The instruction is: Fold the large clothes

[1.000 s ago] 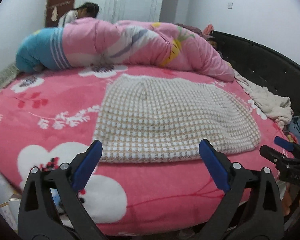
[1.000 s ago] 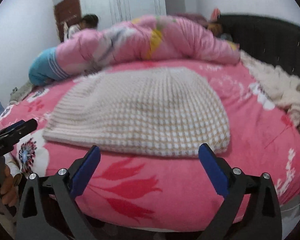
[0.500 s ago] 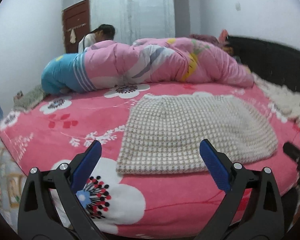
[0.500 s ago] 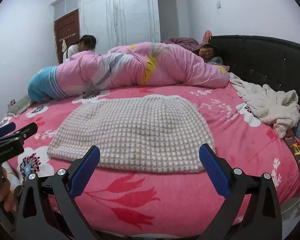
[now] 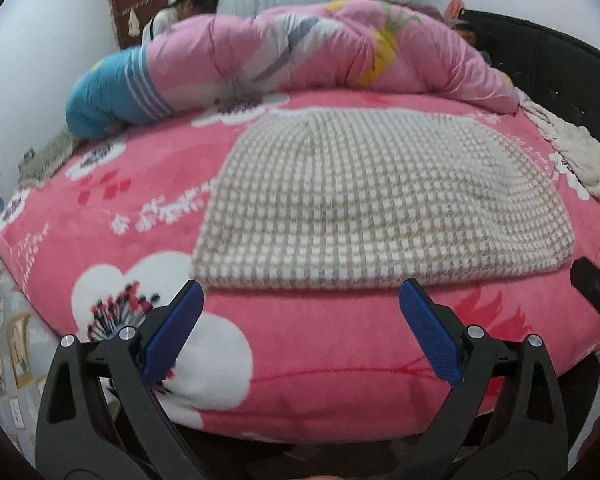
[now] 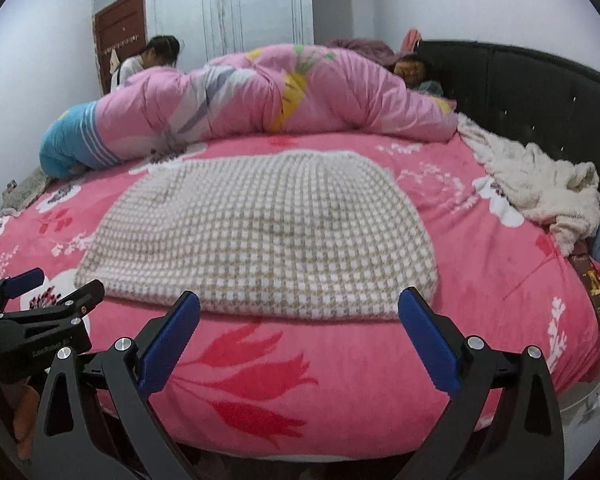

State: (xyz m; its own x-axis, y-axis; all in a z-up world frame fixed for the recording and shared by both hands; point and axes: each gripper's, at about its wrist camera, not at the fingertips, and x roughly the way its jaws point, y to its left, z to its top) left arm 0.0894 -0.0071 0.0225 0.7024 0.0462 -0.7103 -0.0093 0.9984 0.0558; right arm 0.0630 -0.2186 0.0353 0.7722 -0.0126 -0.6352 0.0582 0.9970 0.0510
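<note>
Beige-and-white checked knit: the garment (image 5: pixel 380 204) lies flat near the front edge of the bed (image 5: pixel 300 360), on the pink flowered blanket (image 6: pixel 480 240), its near hem just beyond both sets of fingertips. It looks already doubled over, with rounded far corners; I cannot tell which part is sleeve or body.

Left gripper (image 5: pixel 300 332): I hold it low in front of the near hem, towards the garment's left half, jaws spread wide, nothing between the blue pads (image 5: pixel 172 332).

Right gripper (image 6: pixel 300 336): level with the hem's right half, jaws likewise spread and empty. Its own view shows the left gripper at the far left; the left view catches a black edge of the right one at the far right.

Handling, as I judge it: thick, soft, limp fabric, fairly light but bulky. It should sag between two holds and cling slightly to the plush blanket. I would take the near hem at its two corners, pinching all layers together, so that lifting carries the whole edge and no layer slips.

Background: a rolled pink quilt (image 6: pixel 260 96) lies across the far side, a cream fleece (image 6: pixel 540 188) by the dark headboard (image 6: pixel 540 88), well apart from the garment.
</note>
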